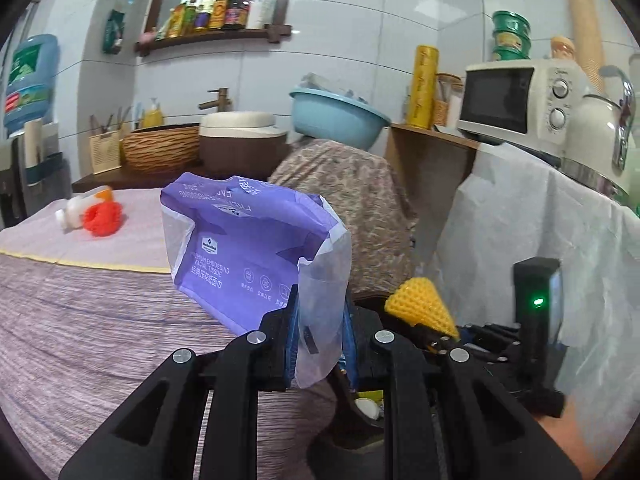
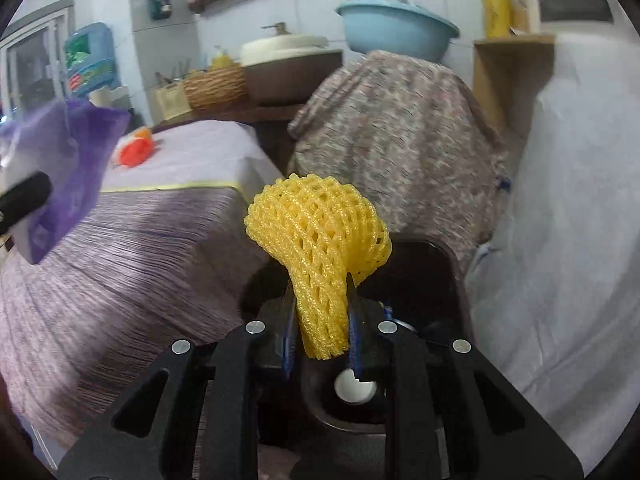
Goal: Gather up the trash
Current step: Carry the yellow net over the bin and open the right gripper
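Now, on the left, the left claw pinches an empty purple tissue wrapper above the cloth-covered bench. To the right, the right claw pinches a yellow foam net just over a dark bin. The wrapper is light and floppy, so it could drift and miss the bin. Orange and white scraps wait far back on the bench.

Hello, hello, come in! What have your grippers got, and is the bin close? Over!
Left gripper shut on empty purple tissue wrapper. Right gripper shut on yellow foam fruit net. Dark trash bin right below, nothing blocking. Over.
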Available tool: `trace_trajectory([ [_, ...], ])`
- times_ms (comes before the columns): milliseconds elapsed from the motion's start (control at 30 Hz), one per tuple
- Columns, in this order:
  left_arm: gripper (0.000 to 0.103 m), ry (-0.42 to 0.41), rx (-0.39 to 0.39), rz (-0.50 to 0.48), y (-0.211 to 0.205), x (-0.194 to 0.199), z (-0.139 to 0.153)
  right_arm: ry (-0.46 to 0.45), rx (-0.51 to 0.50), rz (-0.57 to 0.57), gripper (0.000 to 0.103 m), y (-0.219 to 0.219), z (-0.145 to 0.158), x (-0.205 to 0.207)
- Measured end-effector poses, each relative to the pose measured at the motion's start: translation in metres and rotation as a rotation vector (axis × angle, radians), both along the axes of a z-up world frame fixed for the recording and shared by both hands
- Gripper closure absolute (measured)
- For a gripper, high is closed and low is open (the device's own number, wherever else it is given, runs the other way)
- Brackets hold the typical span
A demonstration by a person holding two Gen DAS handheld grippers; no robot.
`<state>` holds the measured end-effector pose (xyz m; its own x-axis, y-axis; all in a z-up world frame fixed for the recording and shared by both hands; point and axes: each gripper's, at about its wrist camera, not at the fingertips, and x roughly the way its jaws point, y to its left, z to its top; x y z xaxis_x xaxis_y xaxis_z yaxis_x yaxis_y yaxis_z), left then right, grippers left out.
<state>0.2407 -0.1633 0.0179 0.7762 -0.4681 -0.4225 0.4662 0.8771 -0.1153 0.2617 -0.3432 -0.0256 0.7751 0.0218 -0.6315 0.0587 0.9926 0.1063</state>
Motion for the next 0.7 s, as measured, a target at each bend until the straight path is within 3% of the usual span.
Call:
trace_trajectory([
  [467,0.084,0.009,0.053,-0.118,-0.052,0.001,-0.01,0.192,0.017,-0.102,0.081,-0.048,-0.093,0.041],
  [533,0.084,0.014,0.058,-0.13,-0.056,0.001,-0.012,0.209,0.021,-0.111,0.077,-0.05,-0.105,0.046],
  [667,0.084,0.023,0.071,-0.155,-0.064,0.0,-0.018,0.235,-0.01,-0.131,0.04,-0.051,-0.12,0.049],
  [700,0.084,0.025,0.074,-0.16,-0.066,0.0,-0.019,0.23,-0.014,-0.141,0.04,-0.051,-0.121,0.048],
])
